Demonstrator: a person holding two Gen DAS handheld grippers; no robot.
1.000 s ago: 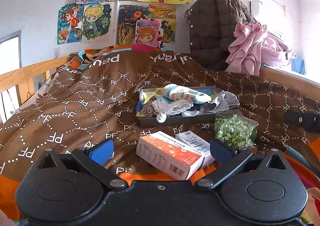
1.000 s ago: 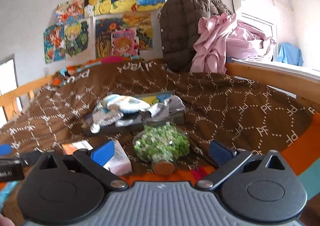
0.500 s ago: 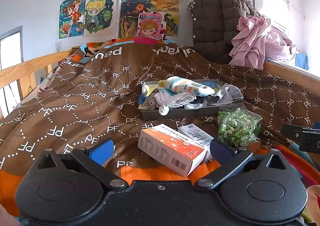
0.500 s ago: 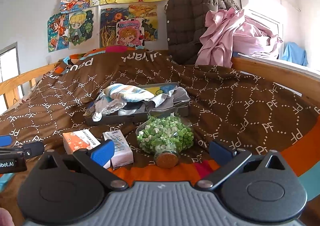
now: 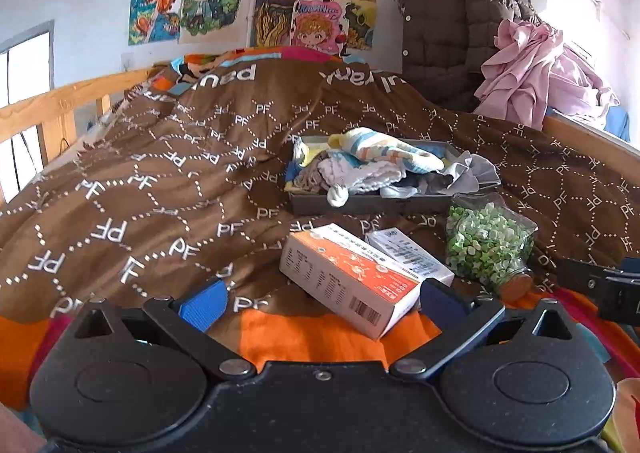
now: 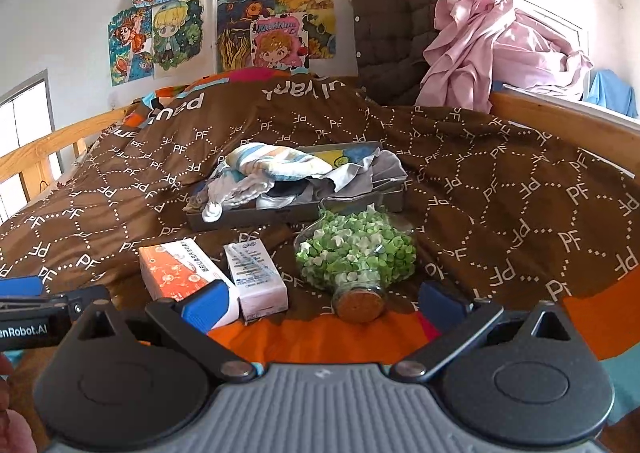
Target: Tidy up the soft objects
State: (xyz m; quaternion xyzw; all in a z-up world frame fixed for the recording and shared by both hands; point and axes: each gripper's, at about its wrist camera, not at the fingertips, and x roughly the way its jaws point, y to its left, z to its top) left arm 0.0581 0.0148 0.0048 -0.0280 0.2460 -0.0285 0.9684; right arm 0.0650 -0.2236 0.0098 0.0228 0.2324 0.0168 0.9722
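Note:
A grey tray (image 5: 372, 207) (image 6: 280, 213) sits mid-bed, piled with soft things: a striped cloth (image 5: 384, 151) (image 6: 276, 163), white socks (image 5: 360, 177) and grey fabric (image 6: 384, 169). In front of it lie an orange box (image 5: 348, 277) (image 6: 176, 267), a white box (image 5: 408, 253) (image 6: 256, 277) and a corked jar of green bits (image 5: 486, 245) (image 6: 356, 253). My left gripper (image 5: 322, 301) is open just short of the orange box. My right gripper (image 6: 322, 301) is open with the jar's cork between its blue pads. Neither holds anything.
A brown patterned quilt (image 5: 160, 181) covers the bed, with wooden rails (image 5: 48, 109) (image 6: 560, 121) on both sides. A brown jacket (image 6: 404, 13) and pink cloth (image 6: 500, 49) hang at the far right. The other gripper shows at each view's edge (image 5: 608, 289) (image 6: 28, 317).
Both views have shifted a little, so the tray and boxes sit higher in frame. In the right wrist view the jar has slid rightward. Both grippers stay open; nothing on the bed moved.

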